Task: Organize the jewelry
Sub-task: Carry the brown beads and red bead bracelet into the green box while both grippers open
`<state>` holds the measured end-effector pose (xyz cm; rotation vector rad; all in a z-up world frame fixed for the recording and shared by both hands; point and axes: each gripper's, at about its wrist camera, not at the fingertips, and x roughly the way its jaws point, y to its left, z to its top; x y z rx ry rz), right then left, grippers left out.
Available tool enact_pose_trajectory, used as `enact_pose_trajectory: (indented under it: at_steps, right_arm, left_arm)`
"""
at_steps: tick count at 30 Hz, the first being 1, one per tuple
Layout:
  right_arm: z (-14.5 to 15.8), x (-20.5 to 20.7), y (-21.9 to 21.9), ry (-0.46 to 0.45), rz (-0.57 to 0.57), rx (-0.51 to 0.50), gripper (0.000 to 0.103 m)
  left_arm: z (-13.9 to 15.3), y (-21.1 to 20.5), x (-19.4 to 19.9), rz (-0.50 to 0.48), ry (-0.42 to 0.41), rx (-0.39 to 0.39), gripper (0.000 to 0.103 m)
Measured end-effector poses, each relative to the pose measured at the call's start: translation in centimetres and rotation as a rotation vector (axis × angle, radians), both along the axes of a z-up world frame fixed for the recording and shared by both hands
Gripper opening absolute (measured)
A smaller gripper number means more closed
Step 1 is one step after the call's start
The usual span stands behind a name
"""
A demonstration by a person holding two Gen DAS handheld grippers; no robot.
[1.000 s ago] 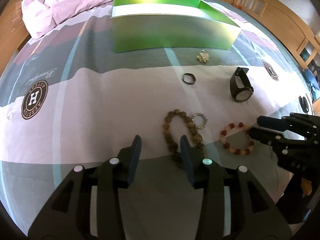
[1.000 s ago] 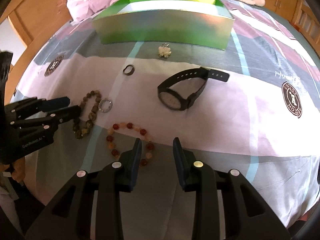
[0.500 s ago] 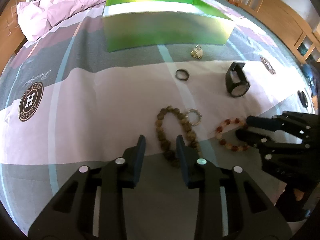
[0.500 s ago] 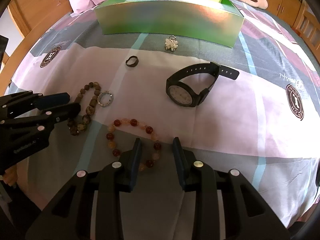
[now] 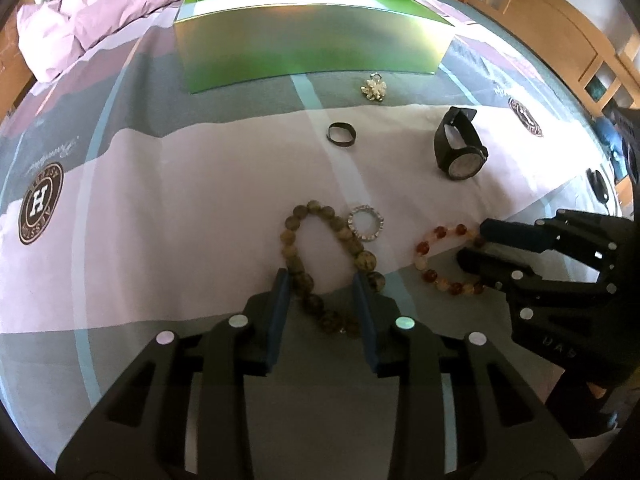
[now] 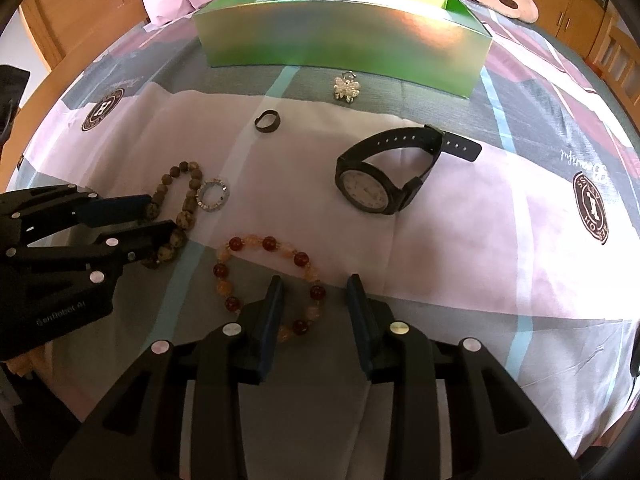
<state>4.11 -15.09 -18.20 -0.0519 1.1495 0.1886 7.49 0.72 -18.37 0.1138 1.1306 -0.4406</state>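
Bedsheet (image 5: 192,208) beneath jewelry, wooden cabinets (image 5: 560,40) beyond

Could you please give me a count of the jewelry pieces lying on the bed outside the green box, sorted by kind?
Bead bracelets: 2 – brown bead bracelet, red-and-amber bead bracelet
Rings: 2 – dark ring, sparkly ring
Watches: 1 – black watch
Flower-shaped ornaments: 1 – pale flower ornament
Total: 6

I have both grippers low, side by side and close: my left gripper (image 5: 322,280) has its fingers parted, my right gripper (image 6: 314,286) likewise gapes
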Motion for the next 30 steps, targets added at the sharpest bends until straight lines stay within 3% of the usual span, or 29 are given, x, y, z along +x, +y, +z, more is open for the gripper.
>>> enact_pose_trajectory:
  at_steps: [2,4,5,7,15,21,30]
  right_arm:
    - [0.1,-0.2,0.2,-0.011,0.010,-0.016,0.028]
    - [0.2,-0.3,0.3,-0.019,0.014,-0.018,0.014]
    - [0.2,-0.3,0.4,-0.019,0.016,-0.014,0.008]
    - [0.3,-0.4,0.5,-0.022,0.021,-0.020,0.008]
    - [2.7,-0.6,-0.1,-0.066,0.006,0.011,0.008]
    - [8.0,-0.3,-1.2,-0.173,-0.009,0.051,0.008]
    - [15.2,1.6,-1.7,-0.330,0.010,0.071,0.008]
  left_arm:
    - [0.0,0.0,0.0,-0.001,-0.003,0.004,0.033]
    - [0.0,-0.3,-0.1,-0.006,-0.014,0.019,0.032]
    - [0.0,-0.3,-0.2,-0.004,-0.022,0.027,0.024]
    - [0.1,-0.2,-0.2,-0.002,-0.025,0.028,0.011]
    - [2.2,-0.1,-1.0,-0.011,-0.113,0.011,0.011]
    - [6.1,0.7,-1.6,0.010,-0.154,-0.059,0.011]
    - [12.7,1.8,-0.4,0.062,-0.254,-0.082,0.011]
